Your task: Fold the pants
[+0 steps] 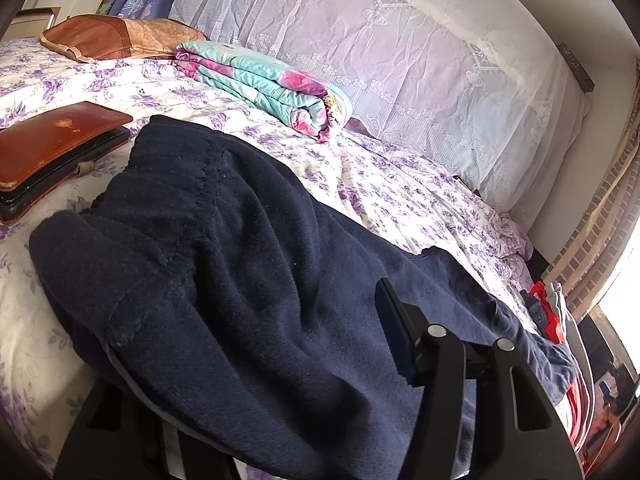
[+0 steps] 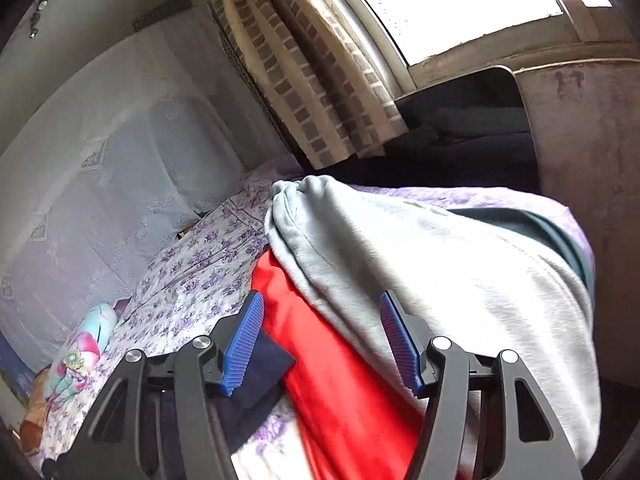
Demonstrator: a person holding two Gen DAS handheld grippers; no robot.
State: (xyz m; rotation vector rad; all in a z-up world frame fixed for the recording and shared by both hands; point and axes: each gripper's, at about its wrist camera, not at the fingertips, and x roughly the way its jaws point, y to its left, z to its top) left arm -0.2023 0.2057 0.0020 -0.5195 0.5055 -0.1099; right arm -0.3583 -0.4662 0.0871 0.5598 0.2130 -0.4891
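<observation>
Dark navy pants [image 1: 200,240] lie spread across the flowered bed sheet [image 1: 400,184] in the left wrist view. They drape over my left gripper [image 1: 320,296]: its left finger is hidden under the cloth, and only the right finger [image 1: 394,332] shows. The jaws stand wide and the cloth looks slack, not pinched. In the right wrist view my right gripper [image 2: 322,340] is open above a red garment [image 2: 340,380] and a grey garment [image 2: 440,272], gripping nothing. A navy corner [image 2: 260,376] lies beneath its left pad.
A brown case [image 1: 56,148] lies at the left of the bed, with a rolled flowered quilt [image 1: 260,84] and a brown pillow [image 1: 116,38] behind. A lace-covered headboard [image 1: 400,48] lines the far side. A curtain [image 2: 304,72] and a window [image 2: 448,4] stand past the clothes pile.
</observation>
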